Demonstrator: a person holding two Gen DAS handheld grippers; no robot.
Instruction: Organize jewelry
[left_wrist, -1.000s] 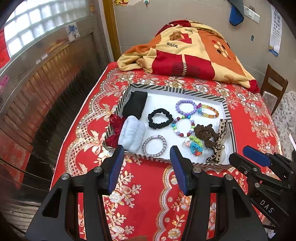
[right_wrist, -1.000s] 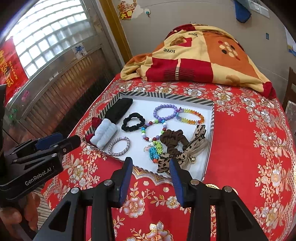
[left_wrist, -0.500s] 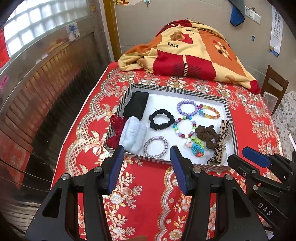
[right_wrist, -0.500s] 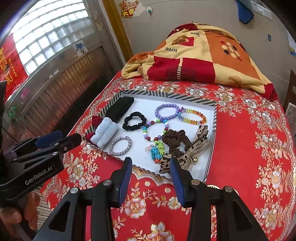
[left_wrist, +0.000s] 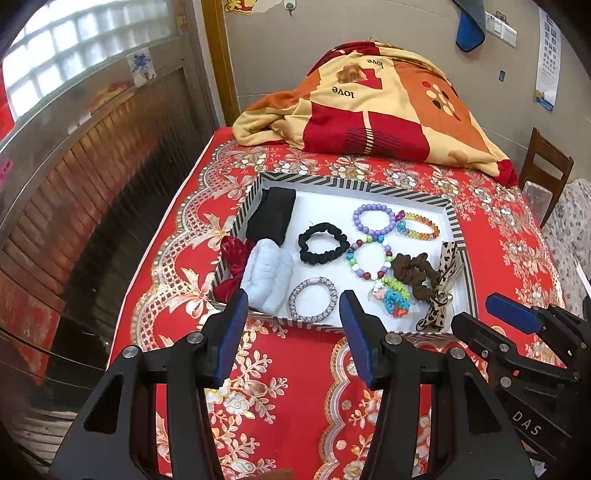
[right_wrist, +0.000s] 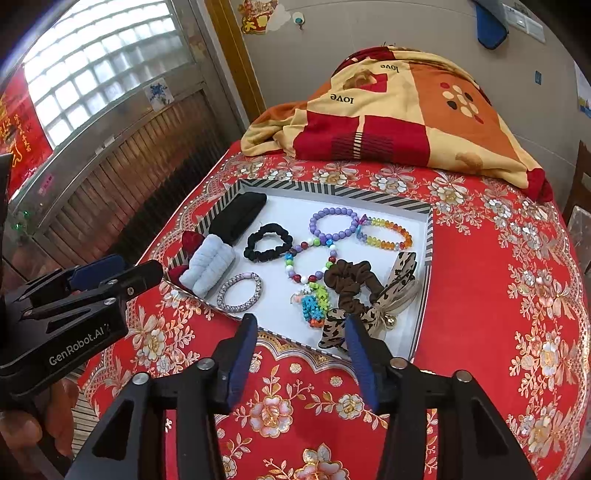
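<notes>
Since the earlier frame, only the right gripper (right_wrist: 301, 341) has changed: its jaws are opening, now about as wide as the left's, with nothing between them. Both hands are otherwise stationary.

Left gripper (left_wrist: 291, 314): half open, empty, poised above the red floral cloth (left_wrist: 295, 387) just short of the near rim of the striped tray (left_wrist: 354, 184).

Contents of the tray, read left to right ahead of the grippers:
- Red scrunchie (left_wrist: 232, 254) and pale blue fluffy band (left_wrist: 267, 275), ahead and left of the left gripper. Soft, light and compressible; pinch across the bulk.
- Black folded cloth item (left_wrist: 273, 216), farther back. Limp; what it is cannot be told with certainty from here.
- Silver beaded bracelet (left_wrist: 313, 299), directly ahead of the left gripper, nearest the rim. Light, flexible, probably slippery; take one side of the loop, not across it.
- Black scrunchie (left_wrist: 323, 243), beyond it. Soft, easy grip.
- Purple bead bracelet (left_wrist: 373, 220), multicolour bead bracelet (left_wrist: 369, 258) and amber-rainbow bracelet (left_wrist: 419, 228), touching one another. Hard round beads, presumably on elastic; likely to roll between pads and to drag neighbours along.
- Small bright charm cluster (right_wrist: 314, 301), just ahead of the right gripper. Small, irregular, the fiddliest item.
- Brown scrunchie (right_wrist: 351, 284) and leopard-print bow (right_wrist: 391, 295), ahead and right, overlapping; the bow's tail lies over the near rim. Soft; grip the knot.
</notes>
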